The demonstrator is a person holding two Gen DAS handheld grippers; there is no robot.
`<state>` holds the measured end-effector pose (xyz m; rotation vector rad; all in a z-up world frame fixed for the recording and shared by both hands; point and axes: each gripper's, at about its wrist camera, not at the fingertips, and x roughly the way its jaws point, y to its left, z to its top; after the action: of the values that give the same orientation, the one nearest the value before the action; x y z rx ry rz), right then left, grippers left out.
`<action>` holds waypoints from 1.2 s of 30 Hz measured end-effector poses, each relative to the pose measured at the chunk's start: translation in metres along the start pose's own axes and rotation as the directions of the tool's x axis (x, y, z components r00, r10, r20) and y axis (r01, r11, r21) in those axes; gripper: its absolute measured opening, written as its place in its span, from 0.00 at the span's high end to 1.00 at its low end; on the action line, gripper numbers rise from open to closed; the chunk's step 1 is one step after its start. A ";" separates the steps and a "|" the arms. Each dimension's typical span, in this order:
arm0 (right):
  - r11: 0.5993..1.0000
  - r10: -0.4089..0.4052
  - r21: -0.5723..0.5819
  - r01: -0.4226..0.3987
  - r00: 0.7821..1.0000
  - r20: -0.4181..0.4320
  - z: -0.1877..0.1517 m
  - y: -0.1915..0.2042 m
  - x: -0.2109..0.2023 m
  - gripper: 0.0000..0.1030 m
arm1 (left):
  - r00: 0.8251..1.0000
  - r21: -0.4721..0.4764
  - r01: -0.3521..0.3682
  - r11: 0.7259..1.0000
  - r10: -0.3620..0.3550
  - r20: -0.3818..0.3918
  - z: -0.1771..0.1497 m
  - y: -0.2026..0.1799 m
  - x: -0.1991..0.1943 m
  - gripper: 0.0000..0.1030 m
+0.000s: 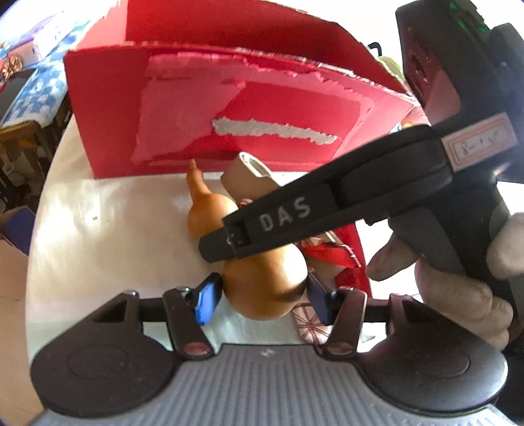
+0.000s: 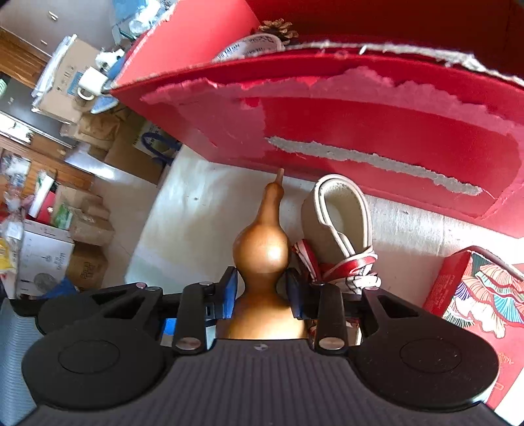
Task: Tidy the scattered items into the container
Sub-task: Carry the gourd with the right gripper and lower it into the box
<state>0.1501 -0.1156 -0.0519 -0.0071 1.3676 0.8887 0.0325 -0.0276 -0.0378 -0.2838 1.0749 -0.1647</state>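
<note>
Nearest, both grippers worked the gourd (image 2: 262, 252), which lay on the table (image 1: 108, 222) just in front of the red box (image 1: 229, 124), stem toward its wall. Left gripper (image 1: 262, 293) pinched the gourd's fat lower bulb; right gripper (image 2: 262, 291) sat around its waist, pads touching or nearly so, grip not certain. Right of the gourd lay a beige pouch with red-white straps (image 2: 337, 226), untouched. Farther right, a patterned red packet (image 2: 475, 295), also outside the box. In the box beyond: a pinecone (image 2: 278, 28) and a white labelled item (image 2: 252, 46). Judged partly done; three items left.
</note>
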 end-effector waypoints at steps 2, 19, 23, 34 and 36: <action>1.000 0.030 -0.009 -0.030 1.000 0.002 0.000 0.002 -0.008 0.67 | 1.000 0.024 -0.009 1.000 0.008 0.016 0.001 -0.006 -0.013 0.46; 0.967 0.254 -0.075 -0.243 0.935 0.249 0.019 0.018 -0.105 0.66 | 0.970 0.245 -0.110 0.963 0.050 0.239 0.064 -0.063 -0.101 0.45; 0.966 0.250 -0.026 -0.256 0.910 0.330 0.033 0.005 -0.117 0.66 | 0.961 0.289 -0.115 0.950 0.033 0.274 0.093 -0.074 -0.095 0.45; 0.975 0.117 0.120 -0.188 0.889 0.443 0.073 -0.043 -0.119 0.66 | 0.977 0.360 -0.053 0.932 -0.026 0.212 0.165 -0.069 -0.038 0.44; 0.973 0.087 0.156 -0.170 0.897 0.434 0.081 -0.055 -0.111 0.66 | 0.983 0.355 -0.032 0.934 -0.035 0.180 0.174 -0.060 -0.022 0.44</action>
<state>0.2540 -0.1736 0.0358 0.4095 1.0423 0.8073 0.1760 -0.0532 0.0765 0.0294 0.8420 -0.3250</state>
